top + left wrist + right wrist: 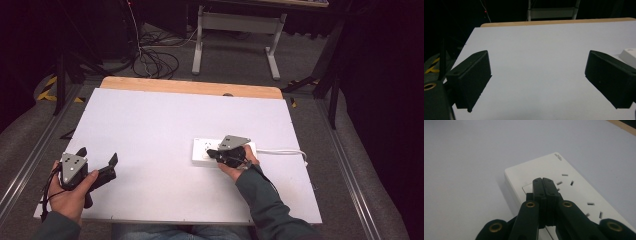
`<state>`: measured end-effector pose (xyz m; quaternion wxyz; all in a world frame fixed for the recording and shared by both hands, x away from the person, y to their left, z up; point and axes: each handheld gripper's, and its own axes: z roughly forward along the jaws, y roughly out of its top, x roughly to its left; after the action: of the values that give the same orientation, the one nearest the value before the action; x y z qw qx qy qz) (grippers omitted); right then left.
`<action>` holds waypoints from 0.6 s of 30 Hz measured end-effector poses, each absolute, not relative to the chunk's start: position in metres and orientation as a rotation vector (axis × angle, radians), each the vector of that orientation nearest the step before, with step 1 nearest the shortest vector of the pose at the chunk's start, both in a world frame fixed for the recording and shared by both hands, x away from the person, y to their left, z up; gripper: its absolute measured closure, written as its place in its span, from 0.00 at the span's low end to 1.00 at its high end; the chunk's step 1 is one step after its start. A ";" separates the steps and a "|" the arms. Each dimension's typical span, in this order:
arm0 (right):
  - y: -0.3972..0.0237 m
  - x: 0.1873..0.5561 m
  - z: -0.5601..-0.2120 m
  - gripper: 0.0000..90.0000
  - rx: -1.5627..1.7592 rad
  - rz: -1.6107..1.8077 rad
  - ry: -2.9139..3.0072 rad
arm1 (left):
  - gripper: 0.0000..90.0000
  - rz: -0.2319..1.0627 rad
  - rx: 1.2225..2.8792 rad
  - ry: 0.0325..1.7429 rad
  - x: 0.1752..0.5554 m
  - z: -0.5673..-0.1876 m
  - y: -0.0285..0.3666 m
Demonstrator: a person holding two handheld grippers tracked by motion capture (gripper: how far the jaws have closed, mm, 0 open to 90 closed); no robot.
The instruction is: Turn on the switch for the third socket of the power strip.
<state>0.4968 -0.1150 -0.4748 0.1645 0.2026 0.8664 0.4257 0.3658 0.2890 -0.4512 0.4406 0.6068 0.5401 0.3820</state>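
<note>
Right gripper view has the right gripper (pixel 543 181) with jaws pressed together, tips on the power strip's (pixel 574 192) switch end — strip running lengthwise away (the left gripper (pixel 97 157), jaws spread wide, sits well apart).

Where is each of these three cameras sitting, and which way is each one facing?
High view: above the person's side, looking forward and down on the table; both forearms, left gripper, right gripper.
Left gripper view: rides the left gripper, jaws wide apart, facing the far edge.
Right gripper view: looks along closed jaws at the power strip.
Shared: the power strip's corner shows in the left gripper view too.
</note>
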 end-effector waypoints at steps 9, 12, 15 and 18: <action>-0.113 0.495 -0.476 1.00 0.548 1.205 2.462 | 0.08 0.945 1.506 1.339 0.365 -0.451 0.289; -0.114 0.495 -0.477 1.00 0.548 1.216 2.461 | 0.08 0.948 1.505 1.339 0.365 -0.451 0.289; -0.113 0.495 -0.477 1.00 0.547 1.217 2.457 | 0.08 0.946 1.508 1.341 0.365 -0.451 0.289; -0.114 0.495 -0.477 1.00 0.553 1.225 2.457 | 0.08 0.945 1.507 1.339 0.365 -0.451 0.288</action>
<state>0.4954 -0.1136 -0.4775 0.1696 0.1945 0.8647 0.4310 0.3651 0.2884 -0.4511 0.4419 0.6072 0.5395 0.3806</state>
